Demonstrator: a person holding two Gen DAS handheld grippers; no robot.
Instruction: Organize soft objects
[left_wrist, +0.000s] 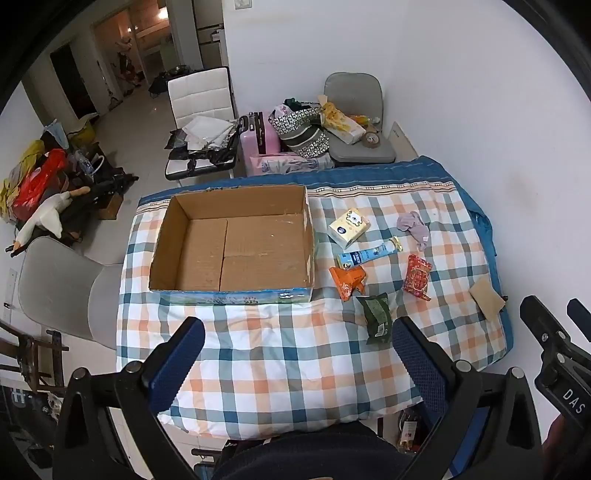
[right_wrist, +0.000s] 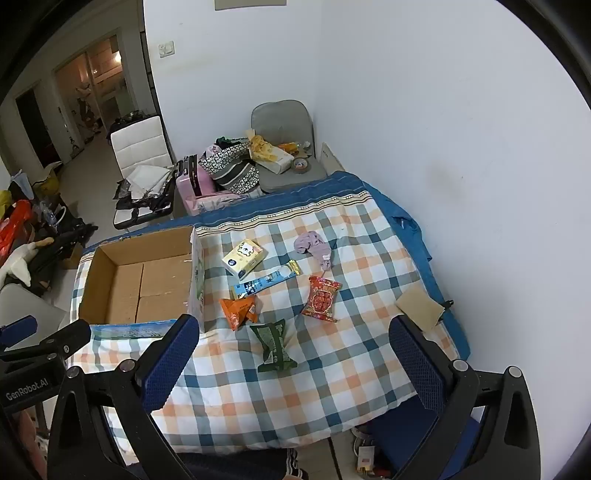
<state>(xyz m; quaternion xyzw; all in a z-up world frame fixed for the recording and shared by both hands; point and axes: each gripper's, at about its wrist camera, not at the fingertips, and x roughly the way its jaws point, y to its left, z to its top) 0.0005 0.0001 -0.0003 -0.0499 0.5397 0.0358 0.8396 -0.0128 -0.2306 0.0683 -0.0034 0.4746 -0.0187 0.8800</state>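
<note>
An open, empty cardboard box (left_wrist: 236, 243) (right_wrist: 140, 284) sits on the left of the checked quilt (left_wrist: 280, 354) (right_wrist: 332, 369). To its right lie a yellow tissue pack (left_wrist: 349, 228) (right_wrist: 244, 257), a pale purple cloth (left_wrist: 414, 226) (right_wrist: 314, 246), a blue tube (left_wrist: 369, 253) (right_wrist: 266, 282), an orange packet (left_wrist: 346, 281) (right_wrist: 238, 310), a red packet (left_wrist: 417, 277) (right_wrist: 322, 299), a dark green packet (left_wrist: 376, 318) (right_wrist: 273, 345) and a tan sponge (left_wrist: 487, 297) (right_wrist: 419, 306). My left gripper (left_wrist: 299, 350) and right gripper (right_wrist: 291, 347) are both open and empty, held above the quilt's near edge.
The white wall runs along the right. Behind the quilt stand a grey chair (left_wrist: 356, 122) with bags, a pink suitcase (left_wrist: 256, 140) and a white chair (left_wrist: 201, 110). A grey chair (left_wrist: 62, 284) stands left of the box. Clutter lies on the floor at the left.
</note>
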